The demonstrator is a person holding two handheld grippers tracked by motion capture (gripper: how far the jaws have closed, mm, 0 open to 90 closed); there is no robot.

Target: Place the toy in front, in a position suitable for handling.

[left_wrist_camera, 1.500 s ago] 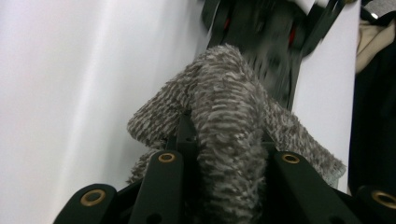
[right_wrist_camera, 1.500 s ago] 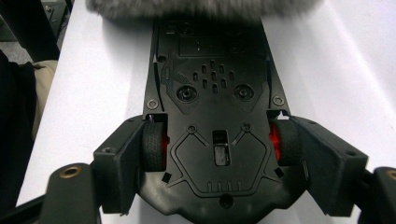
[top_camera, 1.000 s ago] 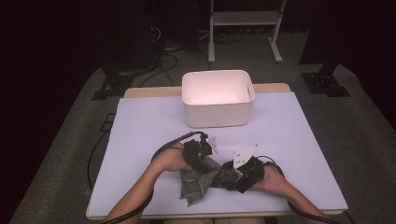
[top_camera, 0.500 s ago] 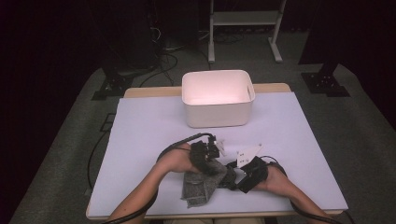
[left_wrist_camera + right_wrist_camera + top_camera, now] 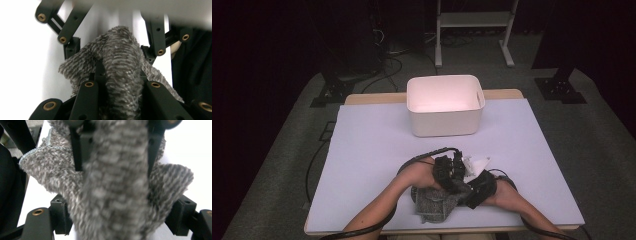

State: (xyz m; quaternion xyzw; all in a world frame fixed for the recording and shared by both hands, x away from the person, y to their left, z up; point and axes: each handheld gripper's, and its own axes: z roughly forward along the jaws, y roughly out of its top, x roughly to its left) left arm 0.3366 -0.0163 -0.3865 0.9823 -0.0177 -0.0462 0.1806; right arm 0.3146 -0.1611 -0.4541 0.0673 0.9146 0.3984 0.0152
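Jaws first: both sets are clamped on the same grey towel, and we can see that pretty clearly from the two gripper views. In the left gripper view the fuzzy striped cloth bunches up between the left gripper's black jaws, pinched tight into a ridge. In the right gripper view the right gripper has a thick fold of the cloth filling the gap between its jaws, so those sit wider but they're pressing on the fabric too. From the high view, we've got the towel down near the front edge of the tabletop, a bit right of the middle, partly lying flat on the surface and partly lifted into the two grippers, which sit just beside each other right above it. The person's forearms come in from the front edge on either side. A white bin stands well apart from all this, near the back edge, roughly centred.
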